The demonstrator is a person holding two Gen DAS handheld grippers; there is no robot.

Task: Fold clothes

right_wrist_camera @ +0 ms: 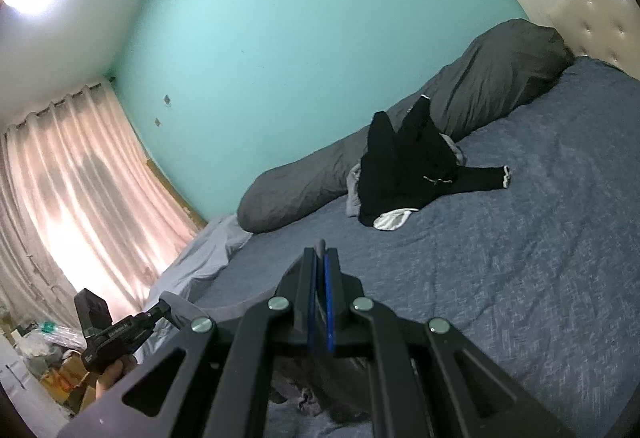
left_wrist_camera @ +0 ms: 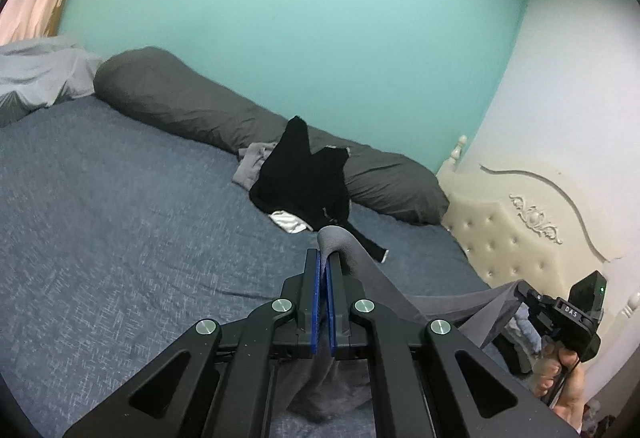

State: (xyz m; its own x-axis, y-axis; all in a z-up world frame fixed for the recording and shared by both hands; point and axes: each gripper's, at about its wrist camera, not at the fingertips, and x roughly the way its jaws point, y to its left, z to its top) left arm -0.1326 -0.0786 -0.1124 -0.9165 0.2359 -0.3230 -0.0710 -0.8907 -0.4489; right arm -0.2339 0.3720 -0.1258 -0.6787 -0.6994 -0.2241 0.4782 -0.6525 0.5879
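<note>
A grey garment (left_wrist_camera: 374, 280) is held up over the blue bed, stretched between both grippers. My left gripper (left_wrist_camera: 325, 257) is shut on one edge of it, with cloth bunched over the fingertips and hanging below. In the same view the right gripper (left_wrist_camera: 521, 289) pinches the other end at the far right, held by a hand (left_wrist_camera: 568, 366). In the right wrist view my right gripper (right_wrist_camera: 320, 256) is shut on a grey fold (right_wrist_camera: 320, 246). The left gripper (right_wrist_camera: 167, 304) shows at the lower left, also shut on the cloth. More grey fabric (right_wrist_camera: 320, 402) sags under the fingers.
A pile with a black garment (left_wrist_camera: 304, 173), a grey piece (left_wrist_camera: 253, 167) and a white piece (left_wrist_camera: 289, 220) lies against a long dark grey bolster (left_wrist_camera: 192, 105). The blue bedspread (left_wrist_camera: 120, 217) spreads to the left. A cream tufted headboard (left_wrist_camera: 520, 230) is at the right, a pink curtain (right_wrist_camera: 80, 177) beyond the bed's foot.
</note>
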